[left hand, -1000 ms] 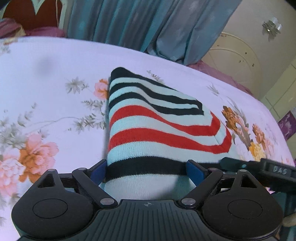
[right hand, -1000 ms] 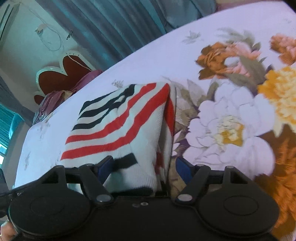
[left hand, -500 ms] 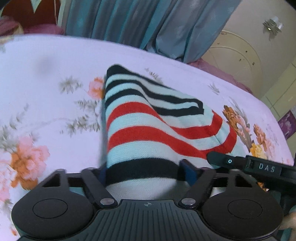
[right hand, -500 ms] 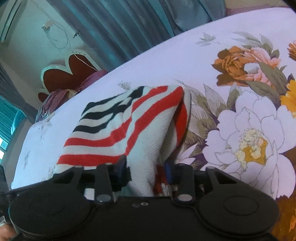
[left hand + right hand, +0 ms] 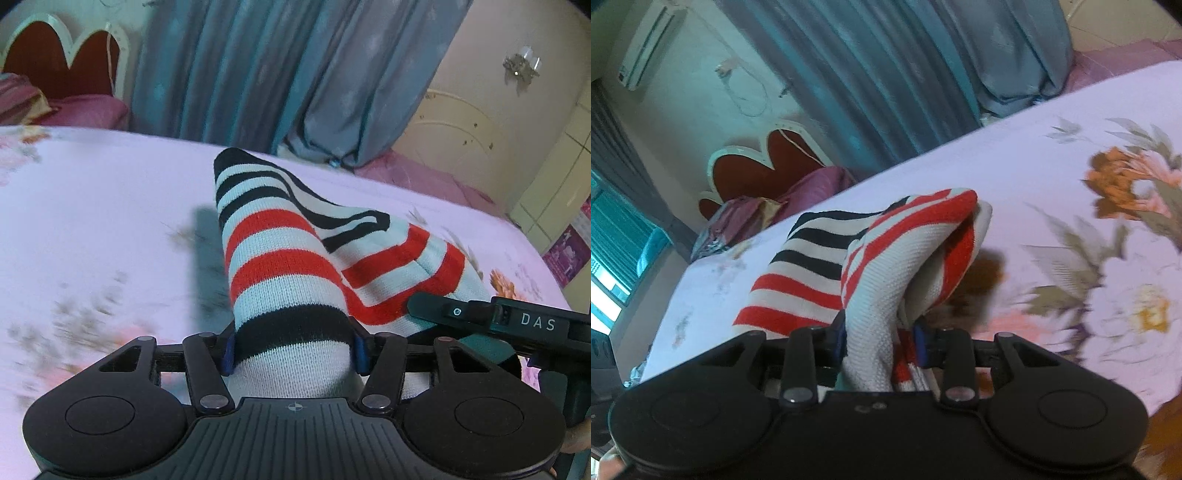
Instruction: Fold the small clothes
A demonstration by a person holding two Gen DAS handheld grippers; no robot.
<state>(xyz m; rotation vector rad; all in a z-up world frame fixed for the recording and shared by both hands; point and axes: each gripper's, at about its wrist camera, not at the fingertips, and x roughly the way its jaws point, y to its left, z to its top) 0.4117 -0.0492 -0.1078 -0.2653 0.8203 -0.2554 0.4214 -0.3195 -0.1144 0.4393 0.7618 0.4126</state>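
A knitted garment (image 5: 280, 266) with black, red and pale stripes is bunched into a ridge above the floral bed sheet (image 5: 92, 206). My left gripper (image 5: 294, 350) has its jaws closing, and the blue pads press on the garment's near edge at the black stripe. In the right wrist view the same garment (image 5: 886, 266) rises in folds off the sheet (image 5: 1034, 155). My right gripper (image 5: 881, 339) also has its jaws closing, pinching a thick fold of the white and red cloth. The far corner of the garment still rests on the bed.
Blue curtains (image 5: 295, 74) hang behind the bed. A red headboard with a white rim (image 5: 62, 55) and a pink pillow (image 5: 22, 99) stand at the far left. The black body of the right-hand tool (image 5: 517, 321) crosses the left wrist view at the lower right.
Both grippers' jaws have narrowed onto the garment's near edge and lifted it. The cloth now stands up in folds off the sheet, and the bed's pattern is blurred by the motion.
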